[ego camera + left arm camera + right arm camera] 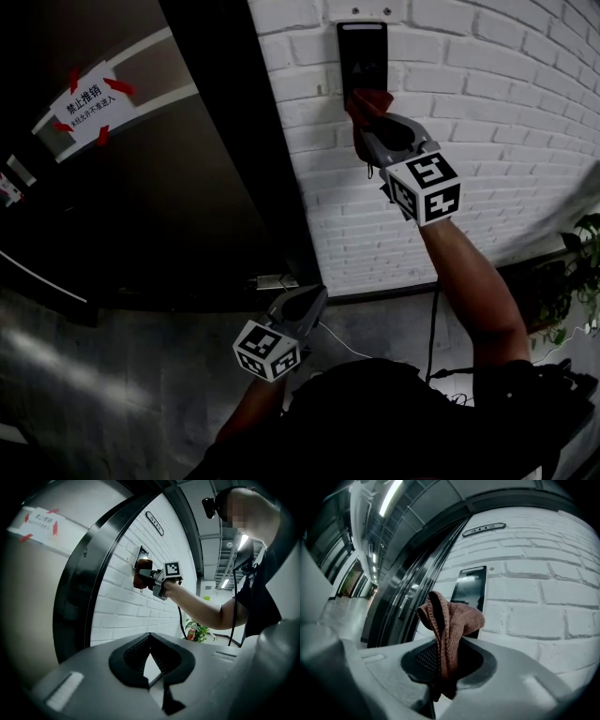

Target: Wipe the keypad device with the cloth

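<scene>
Rust-brown cloth (451,620) is pinched between the jaws of my right claw (443,663), its bunched top standing just past the tips. Straight ahead, on the white brick wall (543,597), is the black keypad device (469,588), and the cloth overlaps its lower end. My left claw (150,639) hangs low, jaws together on nothing.

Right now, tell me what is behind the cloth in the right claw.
The keypad device on the white brick wall. The cloth hides its lower edge; its dark upper panel shows.
</scene>
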Demonstrator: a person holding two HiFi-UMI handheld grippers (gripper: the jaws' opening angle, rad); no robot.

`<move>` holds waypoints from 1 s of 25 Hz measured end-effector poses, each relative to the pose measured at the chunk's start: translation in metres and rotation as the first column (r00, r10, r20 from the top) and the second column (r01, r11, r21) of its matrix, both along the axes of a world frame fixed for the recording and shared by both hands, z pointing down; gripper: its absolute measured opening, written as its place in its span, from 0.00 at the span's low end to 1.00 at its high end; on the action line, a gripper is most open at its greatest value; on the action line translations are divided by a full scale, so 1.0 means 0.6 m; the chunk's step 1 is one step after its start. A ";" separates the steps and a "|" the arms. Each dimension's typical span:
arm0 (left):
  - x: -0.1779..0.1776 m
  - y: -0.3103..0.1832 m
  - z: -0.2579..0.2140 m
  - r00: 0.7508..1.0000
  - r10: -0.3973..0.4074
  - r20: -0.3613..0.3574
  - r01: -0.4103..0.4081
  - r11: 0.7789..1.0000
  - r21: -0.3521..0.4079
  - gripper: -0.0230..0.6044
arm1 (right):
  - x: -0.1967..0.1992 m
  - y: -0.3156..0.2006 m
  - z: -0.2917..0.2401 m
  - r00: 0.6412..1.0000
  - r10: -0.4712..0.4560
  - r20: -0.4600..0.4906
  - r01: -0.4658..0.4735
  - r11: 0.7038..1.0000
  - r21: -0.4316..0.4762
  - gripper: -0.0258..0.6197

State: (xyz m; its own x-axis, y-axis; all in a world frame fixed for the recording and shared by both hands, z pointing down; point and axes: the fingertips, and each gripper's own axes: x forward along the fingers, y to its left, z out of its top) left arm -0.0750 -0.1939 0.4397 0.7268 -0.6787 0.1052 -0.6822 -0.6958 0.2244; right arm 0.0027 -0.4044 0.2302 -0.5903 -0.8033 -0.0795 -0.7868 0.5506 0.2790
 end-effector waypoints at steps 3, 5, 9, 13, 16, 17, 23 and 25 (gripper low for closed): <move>-0.001 0.001 0.000 1.000 0.000 -0.001 0.000 1.000 0.001 0.06 | -0.001 -0.001 0.004 1.000 -0.002 -0.002 0.002 1.000 -0.010 0.13; -0.001 0.002 -0.001 1.000 -0.001 -0.001 0.001 1.000 0.001 0.06 | -0.001 -0.004 0.004 1.000 -0.002 -0.001 0.002 1.000 -0.019 0.13; -0.001 0.004 -0.001 1.000 -0.001 -0.002 0.001 1.000 0.000 0.06 | -0.001 -0.005 0.003 1.000 -0.001 -0.006 0.001 1.000 -0.025 0.13; 0.002 0.006 0.000 1.000 0.005 -0.003 -0.005 1.000 -0.002 0.06 | -0.001 -0.001 0.013 1.000 -0.006 -0.008 0.006 0.999 -0.050 0.13; 0.004 0.007 0.002 1.000 0.010 -0.004 -0.011 1.000 -0.002 0.06 | 0.001 0.001 0.036 1.000 -0.008 -0.018 0.007 0.997 -0.079 0.13; 0.005 0.007 0.002 1.000 0.012 -0.005 -0.012 1.000 -0.002 0.06 | 0.002 0.001 0.044 1.000 -0.009 -0.023 0.007 0.996 -0.090 0.13; 0.011 0.008 0.006 1.000 0.022 -0.005 -0.022 1.000 -0.008 0.06 | 0.013 0.013 0.081 0.999 -0.018 -0.028 0.014 0.989 -0.144 0.13; 0.013 0.009 0.006 1.000 0.025 -0.006 -0.025 1.000 -0.009 0.06 | 0.017 0.023 0.077 1.000 -0.026 -0.015 0.023 0.989 -0.143 0.13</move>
